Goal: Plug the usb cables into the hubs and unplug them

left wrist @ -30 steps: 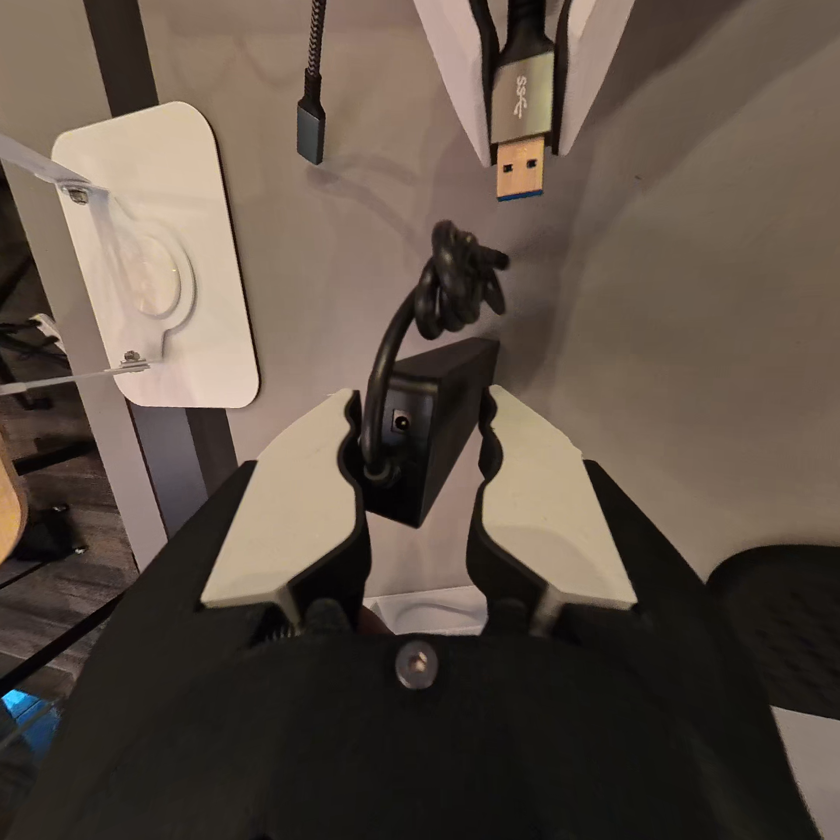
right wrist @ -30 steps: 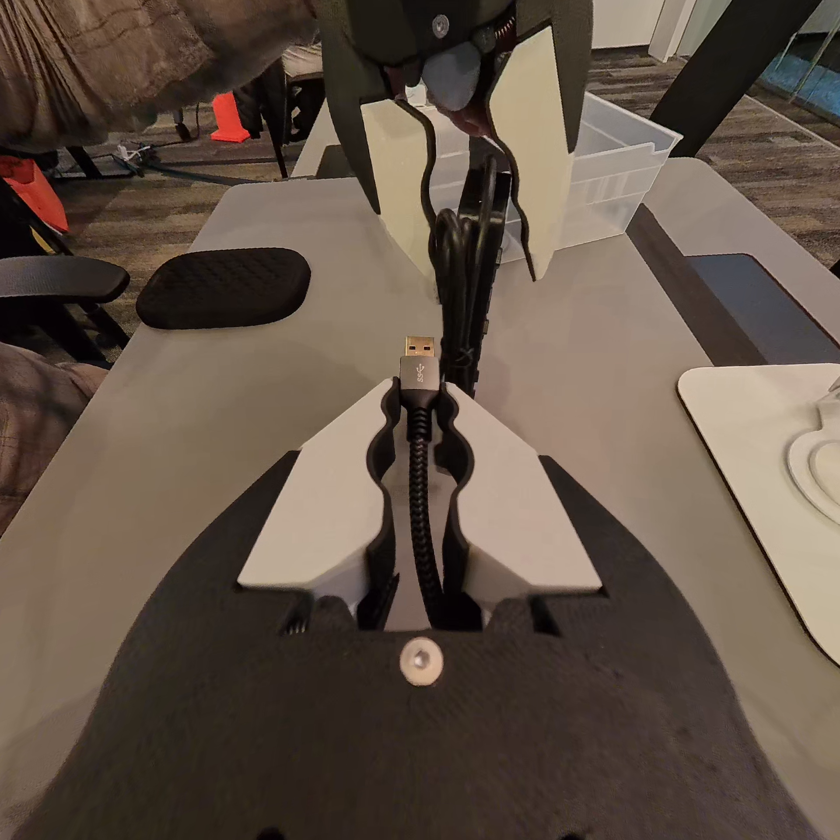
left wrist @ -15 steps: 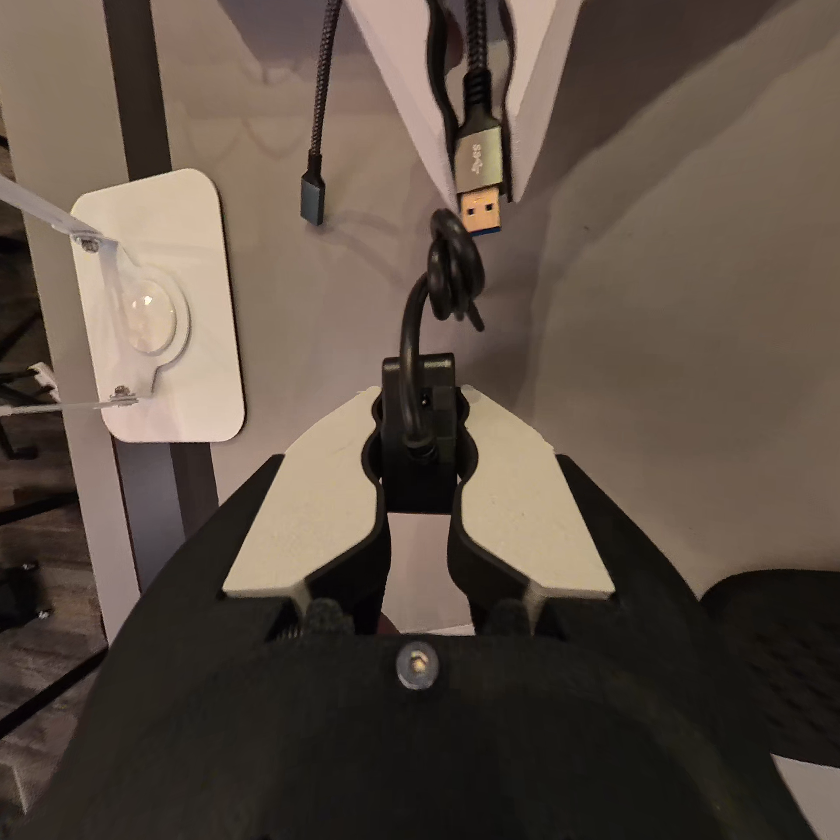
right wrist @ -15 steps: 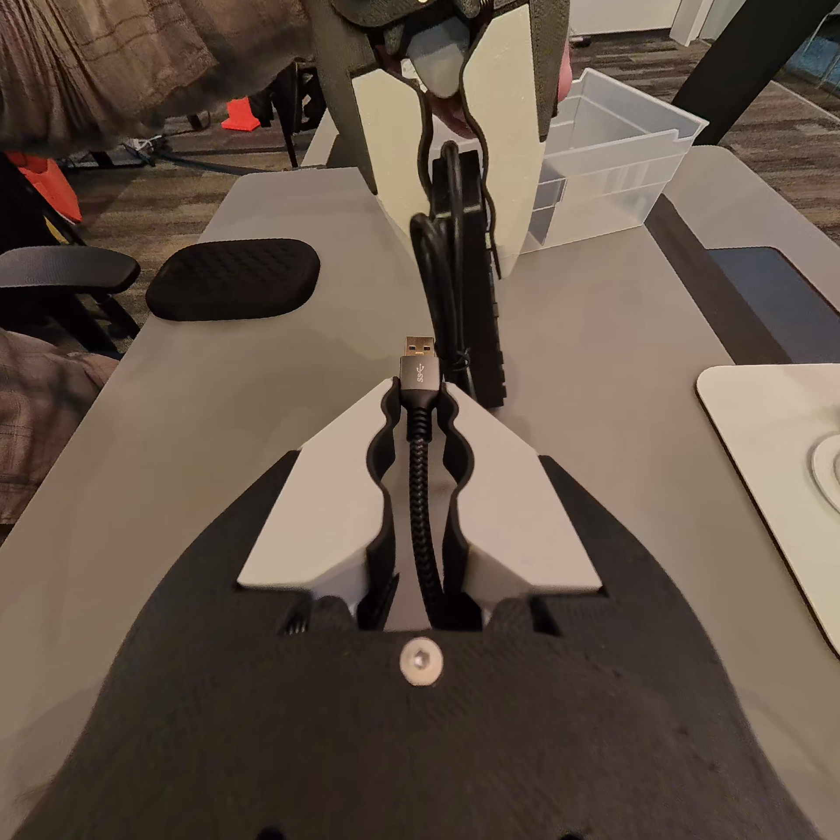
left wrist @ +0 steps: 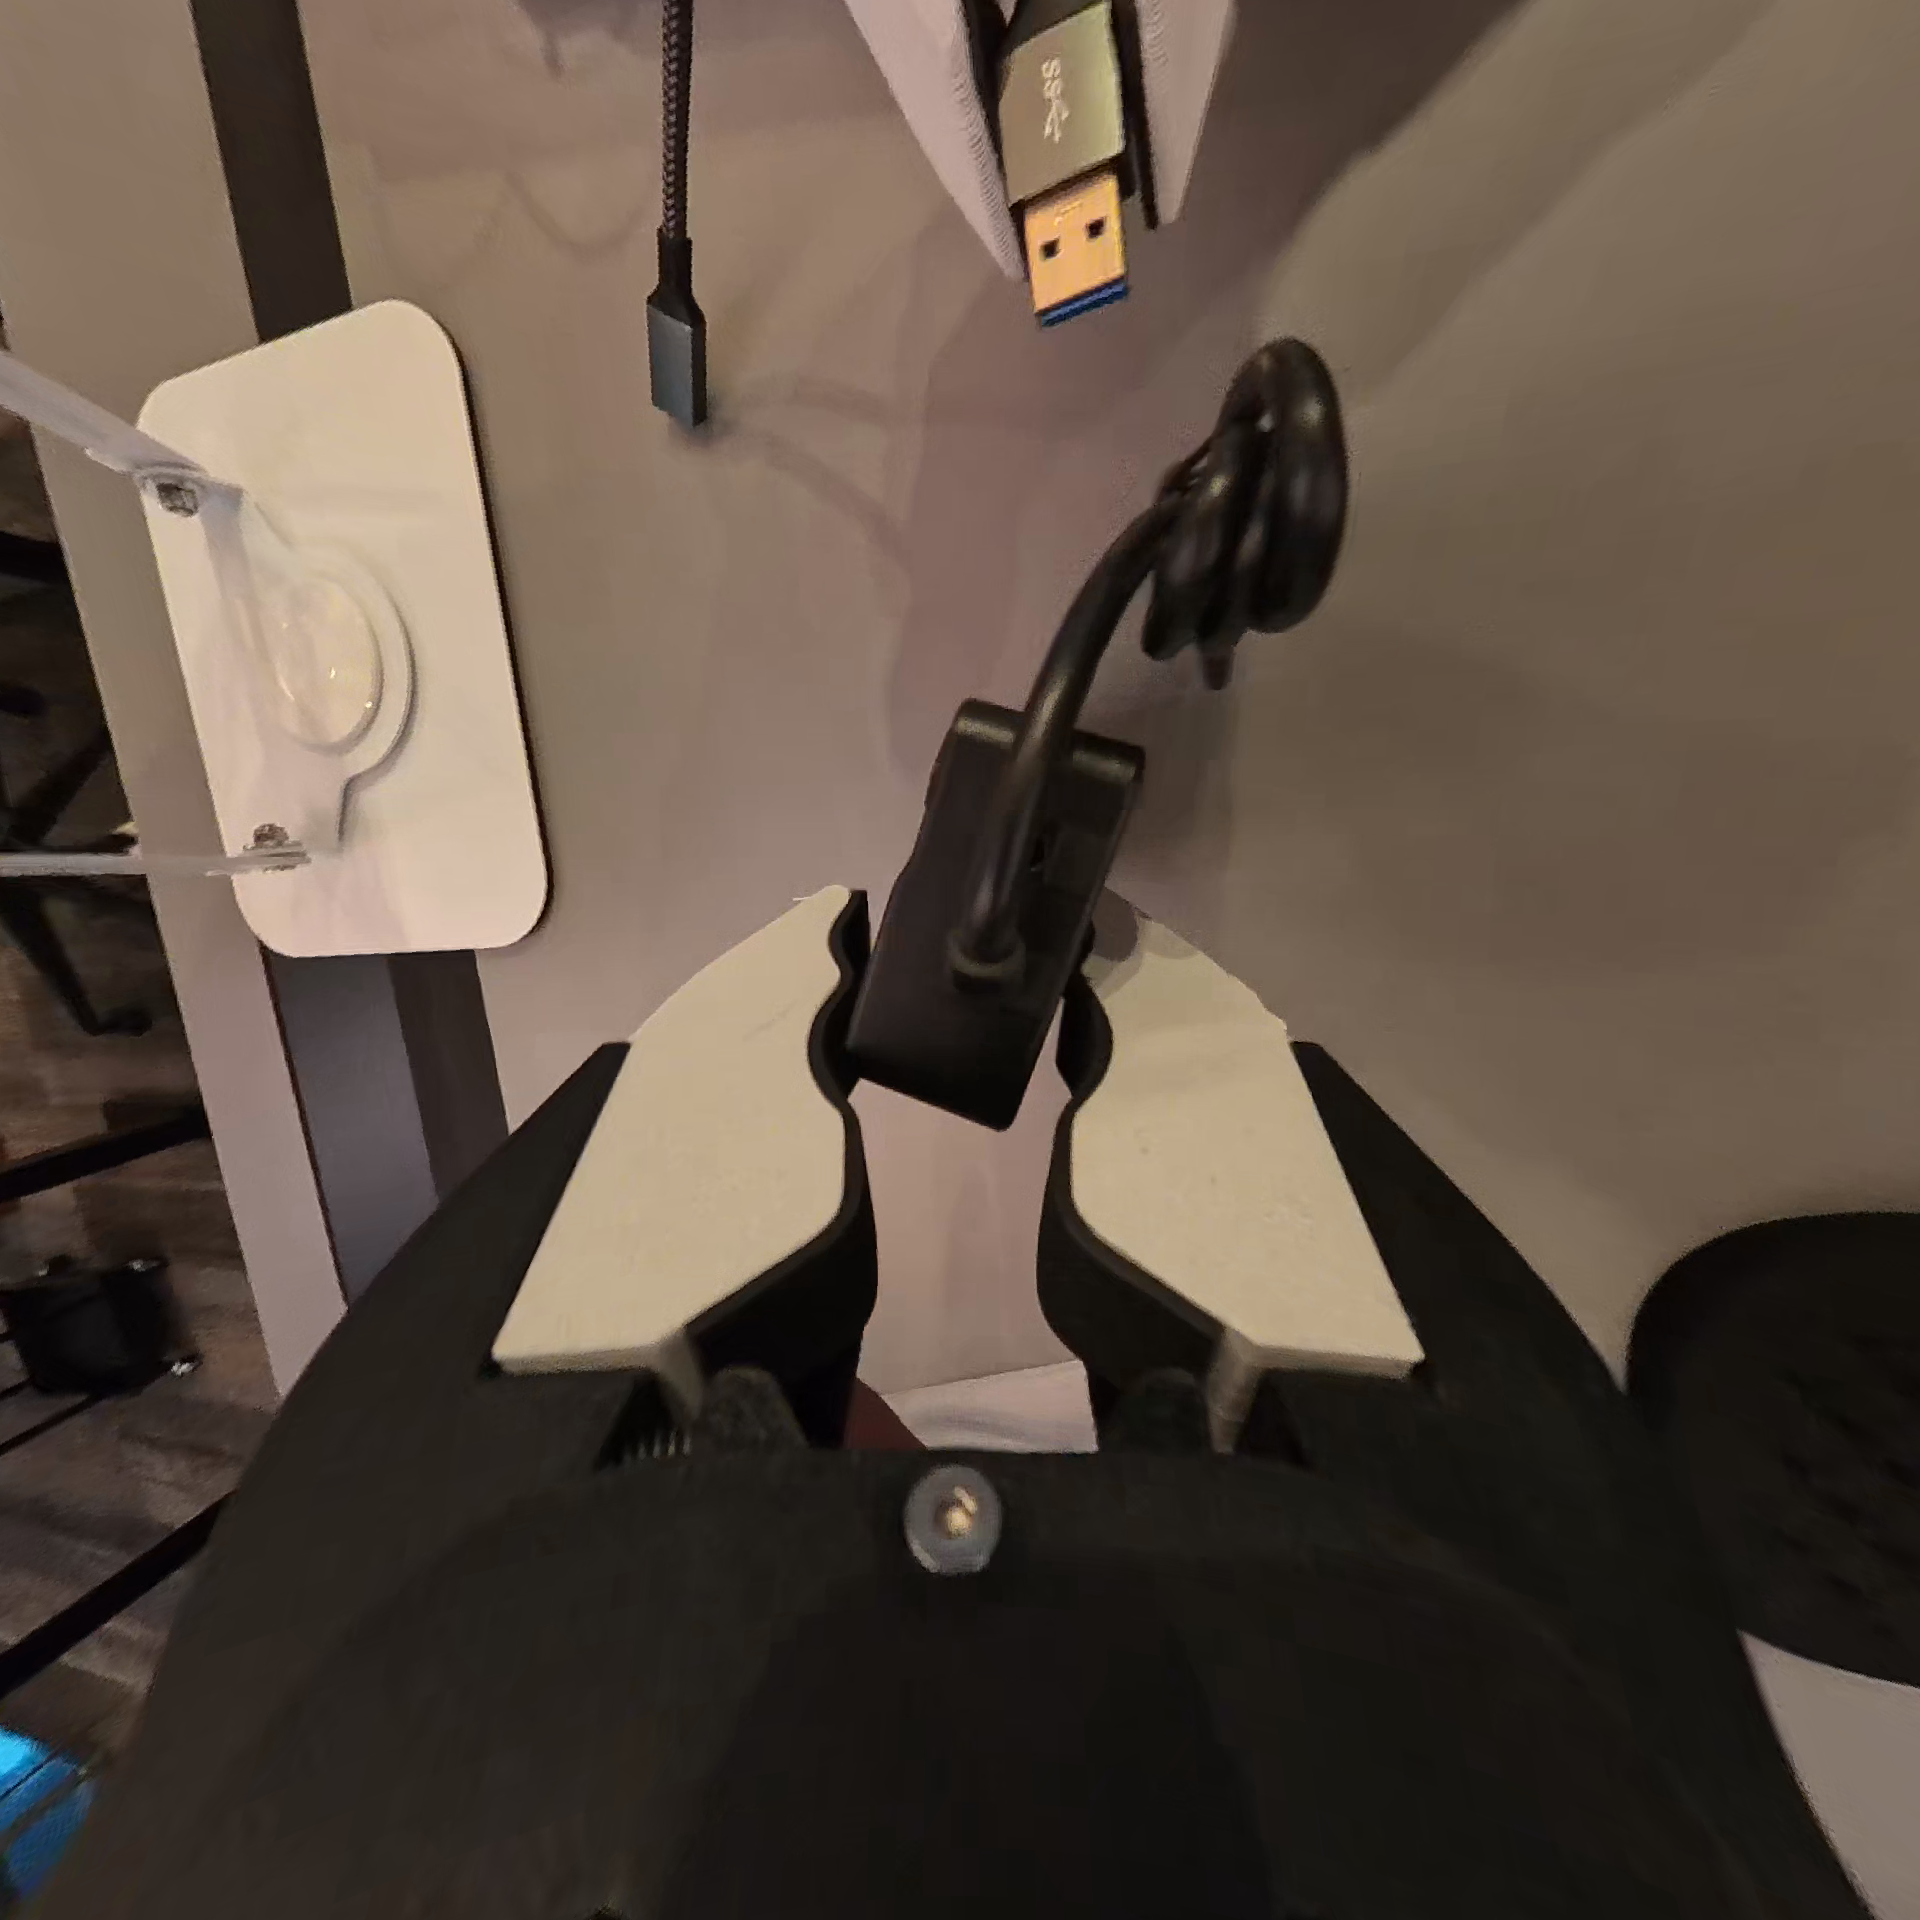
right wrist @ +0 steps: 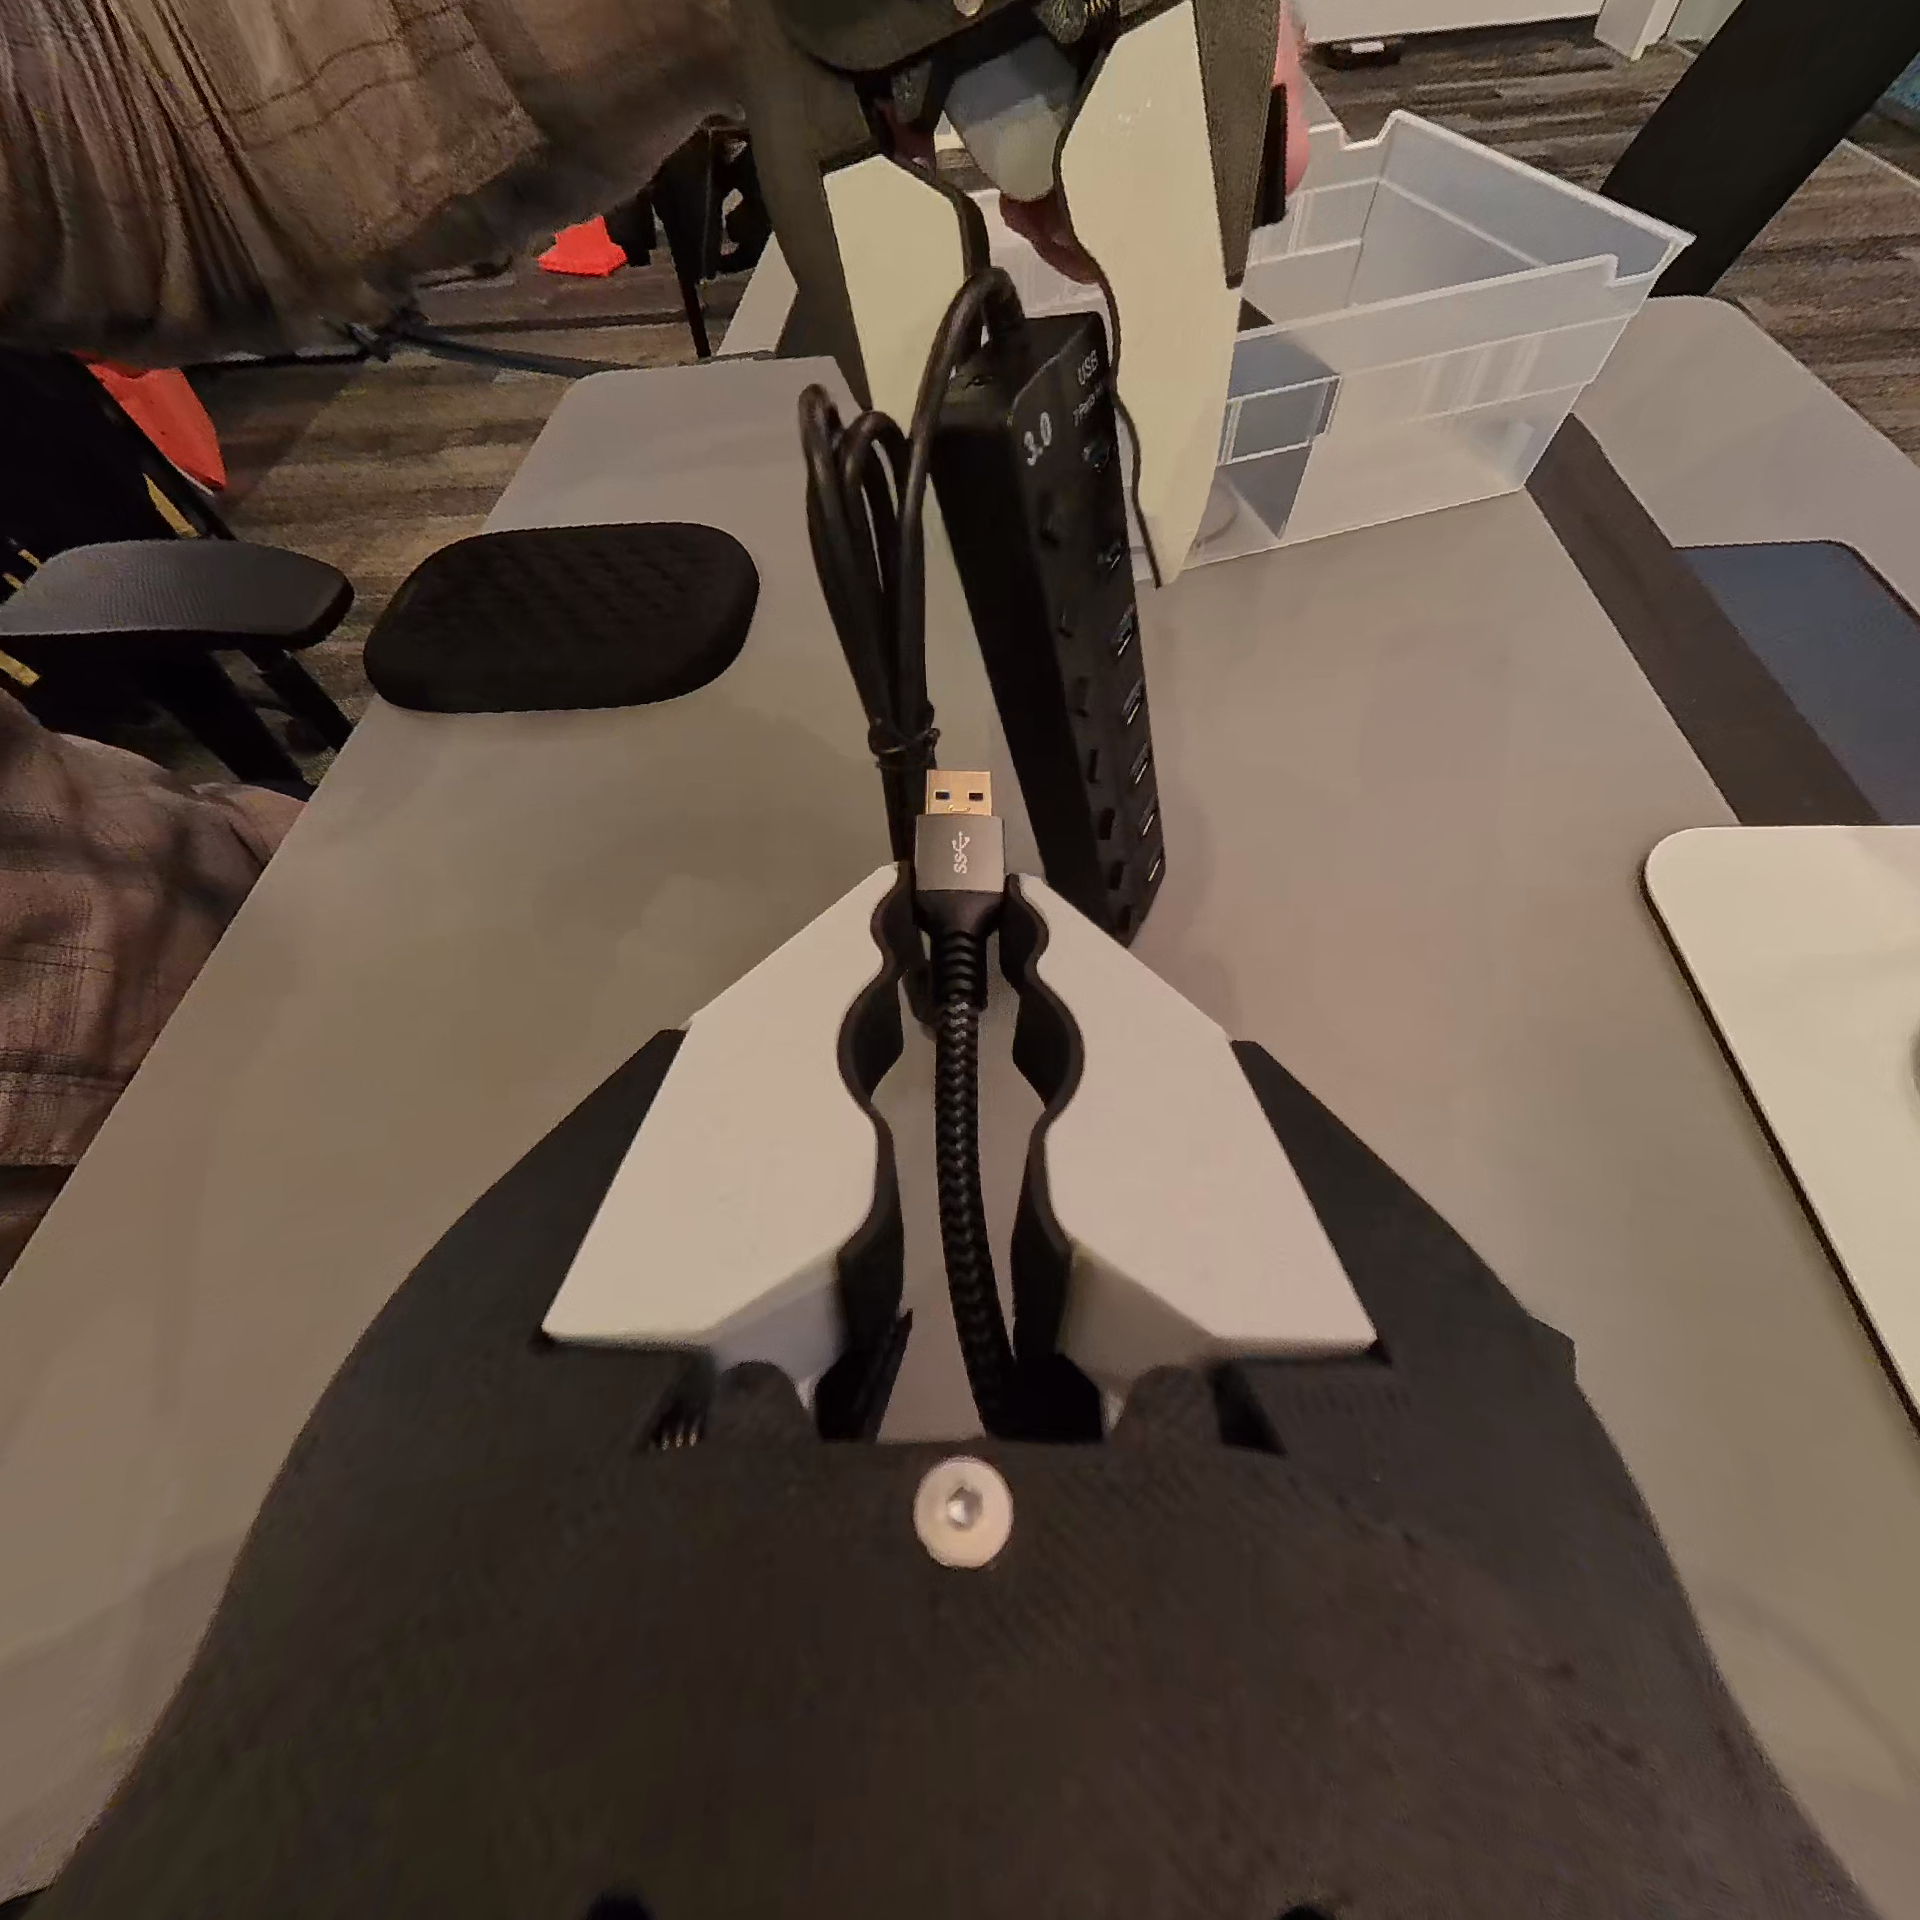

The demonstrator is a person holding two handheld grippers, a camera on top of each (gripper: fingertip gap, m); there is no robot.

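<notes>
Pinching the braided usb cable [right wrist: 961, 1122] just behind its grey metal plug [right wrist: 958, 854], the right claw [right wrist: 961, 904] is closed tight at frame centre, plug tip free. Above it the left claw [right wrist: 1039, 343] clamps one end of the long, rigid black hub [right wrist: 1081, 644], tilted over the grey tabletop [right wrist: 1403, 831]; smooth plastic, likely light, may pivot

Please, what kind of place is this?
Probably an office or lab workspace: a grey desk with a black textured wrist pad, a black office chair armrest beside it, and a clear plastic storage bin at the far edge.
</notes>
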